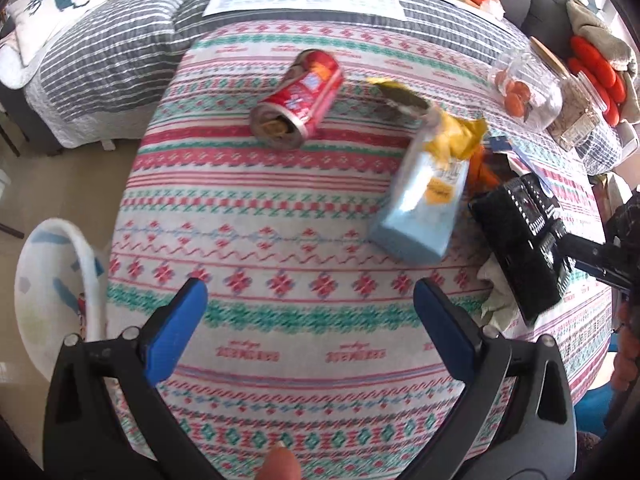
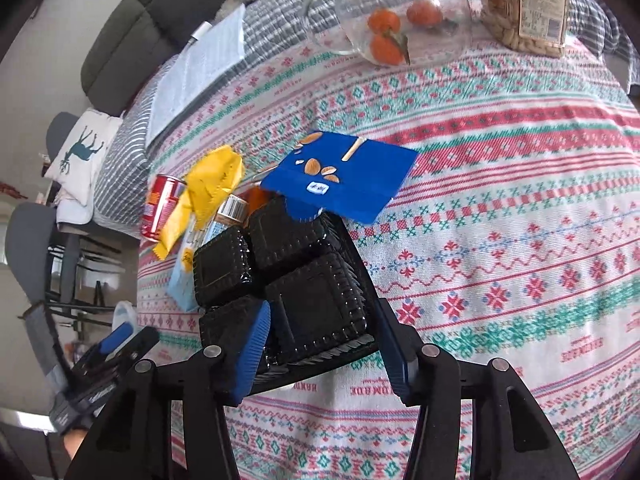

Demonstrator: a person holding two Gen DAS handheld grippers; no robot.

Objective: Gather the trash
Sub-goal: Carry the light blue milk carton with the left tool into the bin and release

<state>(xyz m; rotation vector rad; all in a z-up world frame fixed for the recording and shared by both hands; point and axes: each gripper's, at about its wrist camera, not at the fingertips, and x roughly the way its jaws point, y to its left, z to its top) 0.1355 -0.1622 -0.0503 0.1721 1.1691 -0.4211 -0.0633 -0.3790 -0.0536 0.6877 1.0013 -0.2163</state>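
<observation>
Two grippers: right gripper (image 2: 320, 344) pinches the black tray (image 2: 288, 280), left gripper (image 1: 310, 324) spread, w/ nothing. Next, prob. carry tray to bin (image 1: 60, 280).

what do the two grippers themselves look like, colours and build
Both match: the left gripper and right gripper have black angular plastic frames with silver round pivot bolts and blue finger pads, ribbed along the right one's edges. No cables or sleeves visible.

Red can (image 1: 298, 98) lying on its side on the patterned cloth, open end toward the camera. Just beside, to the right: pale blue carton (image 1: 420, 204), tilted, with crumpled yellow wrapper (image 1: 456, 138) at its top. Black four-cell plastic tray (image 2: 288, 280), upside down, tilted. Blue almond package (image 2: 344, 176) behind, touching.
</observation>
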